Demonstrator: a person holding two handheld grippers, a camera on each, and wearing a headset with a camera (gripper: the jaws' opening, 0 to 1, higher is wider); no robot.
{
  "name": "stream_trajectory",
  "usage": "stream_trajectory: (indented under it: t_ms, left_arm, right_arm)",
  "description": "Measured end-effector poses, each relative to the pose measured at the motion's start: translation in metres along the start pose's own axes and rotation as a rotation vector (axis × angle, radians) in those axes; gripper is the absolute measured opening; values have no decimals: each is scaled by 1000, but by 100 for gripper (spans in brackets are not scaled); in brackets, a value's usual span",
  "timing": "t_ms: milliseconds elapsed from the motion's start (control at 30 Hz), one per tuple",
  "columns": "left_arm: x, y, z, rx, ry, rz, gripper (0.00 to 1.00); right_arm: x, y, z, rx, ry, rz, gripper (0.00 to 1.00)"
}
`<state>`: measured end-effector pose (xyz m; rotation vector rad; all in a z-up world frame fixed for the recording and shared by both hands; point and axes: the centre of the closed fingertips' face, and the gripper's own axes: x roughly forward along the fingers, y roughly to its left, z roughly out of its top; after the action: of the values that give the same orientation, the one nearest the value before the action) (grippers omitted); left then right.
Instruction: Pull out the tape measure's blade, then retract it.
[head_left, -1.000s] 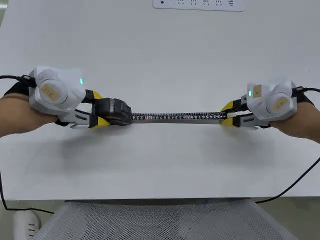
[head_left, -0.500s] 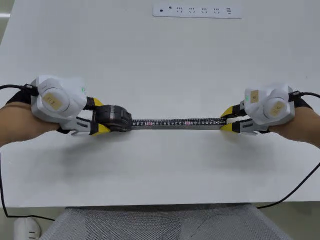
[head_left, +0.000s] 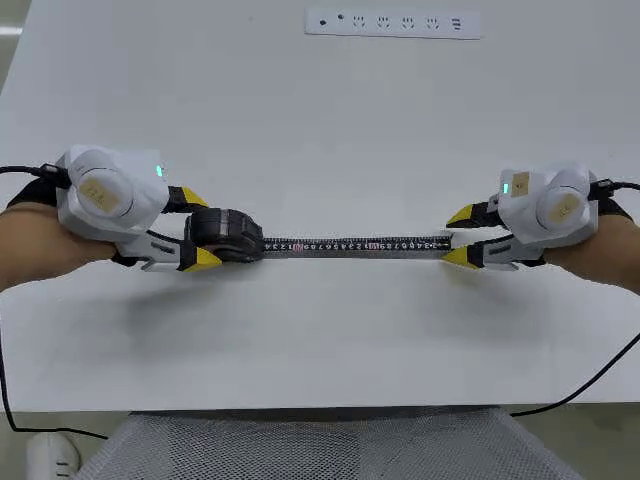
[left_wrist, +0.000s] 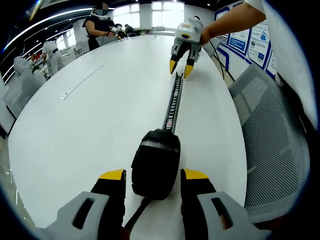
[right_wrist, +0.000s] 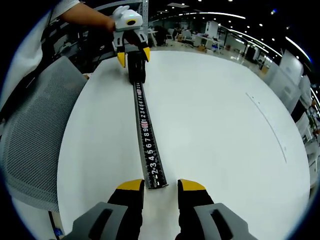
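Head view: the tape measure (head_left: 228, 233) sits on the white table (head_left: 320, 120). Its case is between the jaws of the left gripper (head_left: 200, 227), which look pressed against its sides. The blade (head_left: 355, 244) lies flat, long axis running left to right, and reaches the right gripper (head_left: 458, 236). That gripper's jaws stand apart with the blade's tip in the gap.

Left gripper view: the case (left_wrist: 156, 162) is dead ahead between the jaws. The blade (left_wrist: 172, 102) runs straight away to the right gripper (left_wrist: 180, 70).

Right gripper view: the blade (right_wrist: 146, 135) ends between the spread jaws, nearer one jaw, and nothing clamps it. By my judgement, retraction travels this line toward the case (right_wrist: 136, 67), where the left gripper (right_wrist: 133, 59) has hold.
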<state>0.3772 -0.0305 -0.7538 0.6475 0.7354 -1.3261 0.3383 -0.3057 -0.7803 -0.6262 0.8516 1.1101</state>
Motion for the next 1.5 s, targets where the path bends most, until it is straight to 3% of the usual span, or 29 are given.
stream_trajectory:
  t_ms: [100,167,200,267,300,333,400,433,500,533,600,633,700,967,1167,1500]
  left_arm:
    - [-4,-1,3,-42,-30,20,40]
    - [-7,0,4,-55,-50,56,40]
    - [-9,0,6,-89,-69,78,41]
    - [-13,-3,13,-157,-133,85,42]
    - [-16,-7,12,-150,-130,77,43]
    - [-20,1,12,-126,-131,134,44]
    - [-27,-3,17,-209,-182,140,45]
    - [-33,1,20,-226,-214,179,46]
    - [-37,-1,17,-239,-213,182,48]
    - [-41,2,17,-261,-234,216,48]
    - [-46,-3,16,-273,-232,219,50]
    - [-49,0,15,-279,-240,246,50]
    - [-54,-2,14,-327,-253,255,53]
    - [-69,-17,4,-363,-262,311,58]
    - [-82,-26,-4,-410,-272,348,65]
    - [-98,-39,-19,-459,-279,394,71]
  right_arm:
    - [-4,0,6,55,-42,-19,27]
    - [-6,1,10,100,-68,-25,31]
    - [-8,2,10,113,-75,-37,33]
    - [-10,3,10,130,-84,-48,35]
    - [-12,3,12,167,-104,-65,37]
    - [-13,2,13,185,-117,-82,40]
    - [-16,6,12,190,-117,-81,43]
    - [-17,7,12,201,-125,-96,44]
    - [-19,9,14,239,-146,-111,48]
    - [-21,10,15,244,-151,-120,50]
    - [-23,11,18,256,-167,-146,55]
    - [-24,12,20,279,-181,-146,58]
    - [-28,14,19,269,-173,-167,60]
    - [-44,23,21,306,-208,-206,72]
    - [-54,31,19,321,-201,-232,77]
    - [-72,37,23,343,-234,-273,86]
